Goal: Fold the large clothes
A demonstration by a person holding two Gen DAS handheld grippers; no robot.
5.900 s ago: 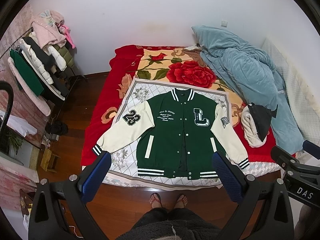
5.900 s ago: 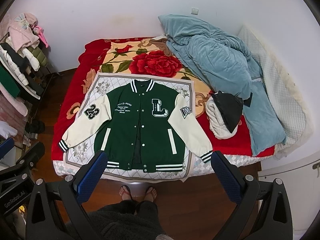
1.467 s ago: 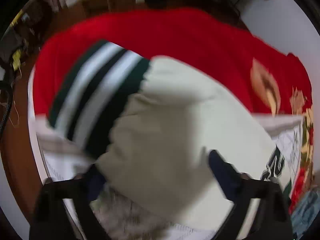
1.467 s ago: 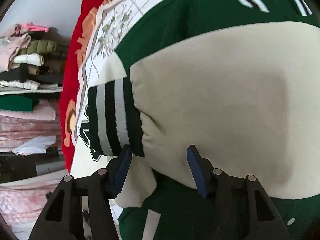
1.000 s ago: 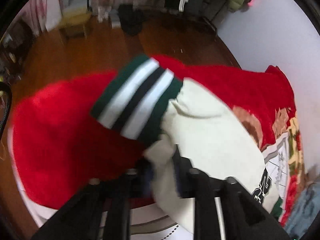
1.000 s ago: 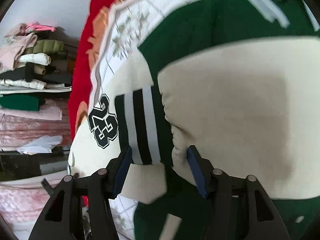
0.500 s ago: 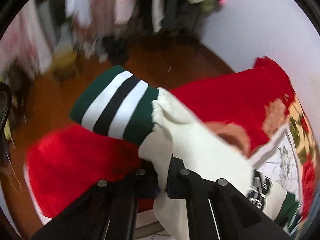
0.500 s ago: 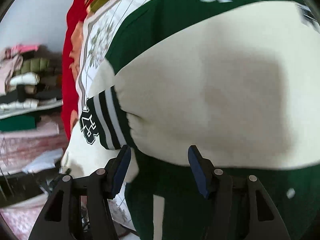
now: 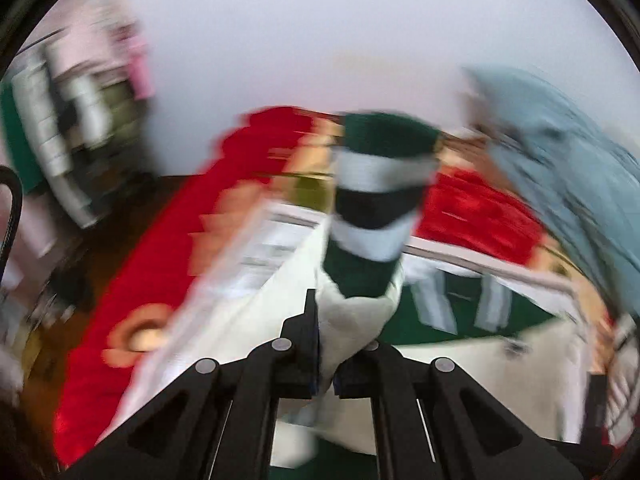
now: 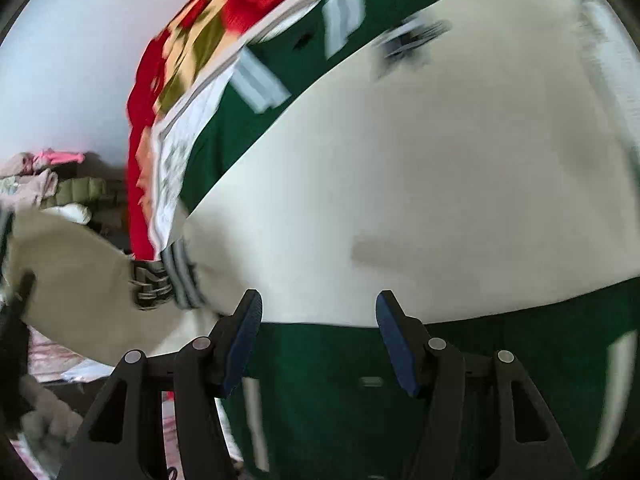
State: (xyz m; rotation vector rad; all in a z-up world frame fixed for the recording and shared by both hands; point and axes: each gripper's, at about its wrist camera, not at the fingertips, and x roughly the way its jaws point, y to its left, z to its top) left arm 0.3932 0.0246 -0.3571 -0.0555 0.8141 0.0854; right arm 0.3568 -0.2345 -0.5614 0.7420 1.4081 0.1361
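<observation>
A green varsity jacket (image 9: 460,312) with cream sleeves lies on the bed. My left gripper (image 9: 326,344) is shut on the cream left sleeve (image 9: 352,320), just behind its green-and-white striped cuff (image 9: 380,208), which stands up ahead of the jaws above the bed. In the right wrist view that lifted sleeve (image 10: 80,280) with its "23" patch (image 10: 152,280) hangs at the left. My right gripper (image 10: 320,320) is open, low over the other cream sleeve (image 10: 420,180), which lies folded across the green front (image 10: 360,400). Its blue pads (image 10: 248,328) stand apart and pinch nothing.
The bed carries a red floral blanket (image 9: 160,272) and a white patterned sheet (image 9: 256,256) under the jacket. A blue duvet (image 9: 560,168) is heaped at the far right. A rack of clothes (image 9: 72,120) stands on the left by the white wall, over dark wood floor.
My left gripper closed on the left sleeve, lifted it off the bed's edge and swung it round toward the jacket. The right gripper, still open, slid along the folded right sleeve.
</observation>
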